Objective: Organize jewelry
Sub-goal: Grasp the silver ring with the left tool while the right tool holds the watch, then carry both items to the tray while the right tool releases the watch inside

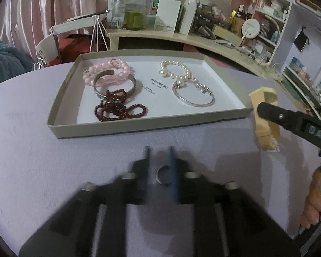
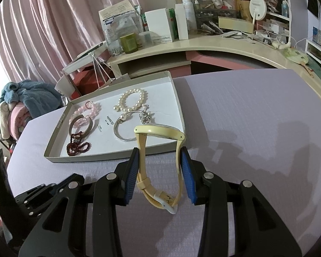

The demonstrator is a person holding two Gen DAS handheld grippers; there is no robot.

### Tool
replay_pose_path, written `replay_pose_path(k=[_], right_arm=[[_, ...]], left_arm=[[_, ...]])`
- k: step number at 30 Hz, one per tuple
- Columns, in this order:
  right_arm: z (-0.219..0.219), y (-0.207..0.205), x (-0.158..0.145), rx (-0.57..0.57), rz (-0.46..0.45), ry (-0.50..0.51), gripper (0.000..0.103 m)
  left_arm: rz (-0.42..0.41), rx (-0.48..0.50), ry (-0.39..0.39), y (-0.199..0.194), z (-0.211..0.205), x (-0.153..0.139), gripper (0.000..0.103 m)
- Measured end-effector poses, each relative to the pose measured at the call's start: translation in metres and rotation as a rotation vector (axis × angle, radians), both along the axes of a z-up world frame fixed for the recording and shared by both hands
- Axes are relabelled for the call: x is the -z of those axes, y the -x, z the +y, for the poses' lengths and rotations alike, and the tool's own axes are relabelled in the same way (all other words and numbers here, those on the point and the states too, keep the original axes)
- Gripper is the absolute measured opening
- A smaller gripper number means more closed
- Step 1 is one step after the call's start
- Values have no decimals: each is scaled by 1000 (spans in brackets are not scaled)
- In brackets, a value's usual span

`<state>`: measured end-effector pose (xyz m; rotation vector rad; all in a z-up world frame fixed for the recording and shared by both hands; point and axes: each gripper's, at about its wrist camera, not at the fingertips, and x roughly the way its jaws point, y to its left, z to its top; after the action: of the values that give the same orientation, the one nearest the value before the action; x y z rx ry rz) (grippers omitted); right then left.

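A shallow cardboard tray (image 1: 139,126) lies on the lavender table. It holds a pink bead bracelet (image 1: 109,72), a silver cuff (image 1: 115,85), dark red beads (image 1: 119,109), a pearl bracelet (image 1: 175,70) and a silver bangle (image 1: 192,98). My left gripper (image 1: 159,150) is blurred and points down at the table in front of the tray. A small silver ring (image 1: 163,175) lies between its fingers, close to the right pad, with a gap on the left. My right gripper (image 2: 160,152) is shut on a cream wristwatch (image 2: 158,130) and holds it at the tray's near right corner.
A curved desk (image 2: 203,42) behind the table is crowded with bottles, boxes and a round mirror. Shelves (image 1: 274,21) stand at the right. A chair with folded blankets (image 2: 27,100) sits at the left. A person's hand (image 1: 314,203) grips the right gripper's handle.
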<state>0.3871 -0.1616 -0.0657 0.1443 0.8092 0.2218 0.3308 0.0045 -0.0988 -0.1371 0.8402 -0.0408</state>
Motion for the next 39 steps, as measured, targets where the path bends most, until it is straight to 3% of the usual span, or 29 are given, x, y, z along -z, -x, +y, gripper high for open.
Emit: replay_pose_path(k=[3,11,12,13,18,22,33,39], right_arm=[[0,-1,1,2,3,-5,40],[-1,-1,3,-4,15,-11,40],[-1,-1,3,-3,15,-12,40],[-1,-1,3,-4,14,-12,40],[-2,-1,2,-3,13,-15,40],[-3,0,-1,0,1,-21,40],[4,2,-9,-25,-21,-33,40],[6,2,-11,-37,-25,-35,40]], left_arm=[[-17,11,-5,7,1,-3,39],[29,63,-58,9,-14,6,39],[38,63,-70,8,-16,7,34],[37,62,-81,8,-17,7,23],[38,73,-88,8,-18,7,21],[31,37,-76,9,-7,0,21],[-104,-157,-85,21,63,-61,21],[-132,-197,-83,24,79,-74,21]])
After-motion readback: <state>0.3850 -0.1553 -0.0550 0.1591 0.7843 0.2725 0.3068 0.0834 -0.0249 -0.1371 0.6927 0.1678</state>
